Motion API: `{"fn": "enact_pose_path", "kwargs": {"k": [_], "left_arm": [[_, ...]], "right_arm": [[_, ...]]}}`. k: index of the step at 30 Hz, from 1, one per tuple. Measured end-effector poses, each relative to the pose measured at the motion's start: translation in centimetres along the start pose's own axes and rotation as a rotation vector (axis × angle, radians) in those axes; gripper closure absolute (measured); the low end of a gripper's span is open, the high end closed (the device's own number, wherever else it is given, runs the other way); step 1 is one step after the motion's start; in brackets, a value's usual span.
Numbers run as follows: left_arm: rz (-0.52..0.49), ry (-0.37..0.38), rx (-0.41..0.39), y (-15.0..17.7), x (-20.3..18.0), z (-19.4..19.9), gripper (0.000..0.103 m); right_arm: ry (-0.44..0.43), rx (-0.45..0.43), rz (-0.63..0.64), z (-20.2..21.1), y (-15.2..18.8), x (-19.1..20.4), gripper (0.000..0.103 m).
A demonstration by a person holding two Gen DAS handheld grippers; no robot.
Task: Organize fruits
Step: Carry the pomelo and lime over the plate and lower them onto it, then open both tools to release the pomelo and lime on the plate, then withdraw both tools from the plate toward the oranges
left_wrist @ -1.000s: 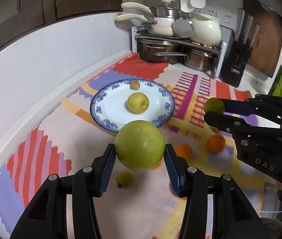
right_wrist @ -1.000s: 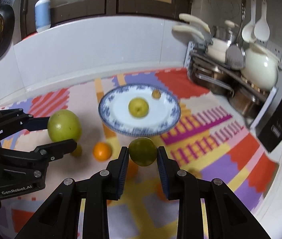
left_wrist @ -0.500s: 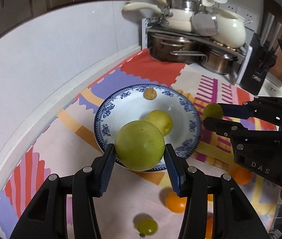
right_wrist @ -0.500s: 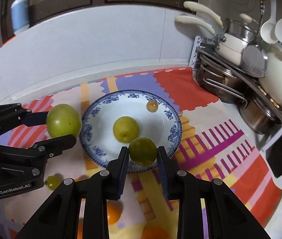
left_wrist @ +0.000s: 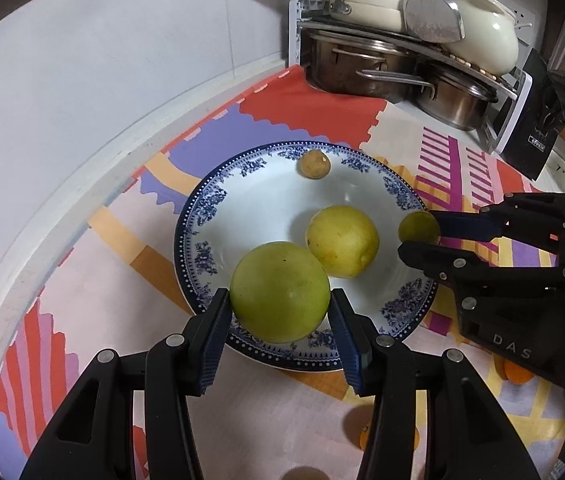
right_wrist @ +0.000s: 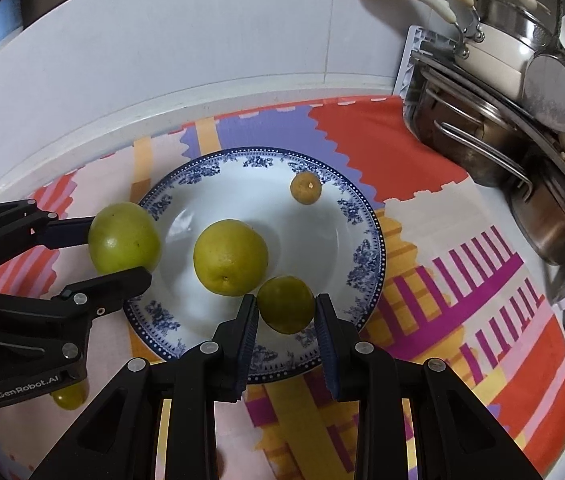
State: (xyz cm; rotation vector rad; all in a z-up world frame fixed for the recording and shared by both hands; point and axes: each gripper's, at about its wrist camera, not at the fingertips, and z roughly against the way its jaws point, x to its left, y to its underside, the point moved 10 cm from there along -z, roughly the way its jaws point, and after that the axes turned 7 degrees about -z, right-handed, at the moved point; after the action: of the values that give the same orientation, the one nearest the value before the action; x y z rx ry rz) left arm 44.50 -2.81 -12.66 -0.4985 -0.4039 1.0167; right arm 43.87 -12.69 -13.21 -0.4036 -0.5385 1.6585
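Evidently the sorting is about half done. The left gripper (left_wrist: 280, 320) clamps a large green fruit (left_wrist: 280, 292) over the near-left rim of the blue-patterned plate (left_wrist: 218, 200). Ahead of its fingertips, on the plate, lie a yellow fruit (left_wrist: 342, 242) and a small brownish fruit (left_wrist: 313, 164). To its right, the right gripper (right_wrist: 286, 326) pinches a small green fruit (right_wrist: 286, 304) over the near rim; neither is released. Only the left view shows orange fruits (left_wrist: 516, 372) on the mat beneath the grippers; only the right view shows a stray green one (right_wrist: 69, 398) behind the left gripper.
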Motion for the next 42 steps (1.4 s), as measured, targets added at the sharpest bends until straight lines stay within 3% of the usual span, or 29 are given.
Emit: {"fn": "enact_pose_path", "kwargs": {"k": [11,13,16,17,21,23,31,37,42], "left_arm": [[-0.013,0.005,0.037,0.6,0.0,-1.0,0.054],[-0.01,0.004,0.019,0.4,0.0,-0.6,0.049],[-0.003,-0.031,-0.013,0.0,0.5,0.7,0.043],[-0.004,-0.04,-0.022,0.0,0.6,1.2,0.043],[-0.01,-0.073,-0.067,0.3,0.6,3.8,0.036],[-0.009,-0.087,-0.095,0.6,0.3,5.1,0.027],[-0.034,-0.165,-0.214,2.3,-2.5,11.8,0.019],[-0.025,-0.19,-0.265,3.1,-4.6,15.5,0.012],[-0.004,-0.198,-0.283,4.4,-6.4,17.1,0.011]], "right_arm": [[0.019,0.022,0.044,-1.0,0.5,0.9,0.073],[0.025,0.021,0.071,-0.9,0.6,1.3,0.072],[0.047,0.005,0.082,-0.3,0.6,1.4,0.056],[0.052,-0.006,0.079,0.1,0.6,1.3,0.055],[0.064,-0.069,0.054,2.7,0.6,0.9,0.055],[0.084,-0.109,0.046,4.1,0.8,0.7,0.048],[0.095,-0.217,0.062,9.7,3.1,1.0,0.045],[0.081,-0.277,0.054,14.0,4.6,0.9,0.037],[0.071,-0.312,0.049,16.7,6.0,0.4,0.034]]}}
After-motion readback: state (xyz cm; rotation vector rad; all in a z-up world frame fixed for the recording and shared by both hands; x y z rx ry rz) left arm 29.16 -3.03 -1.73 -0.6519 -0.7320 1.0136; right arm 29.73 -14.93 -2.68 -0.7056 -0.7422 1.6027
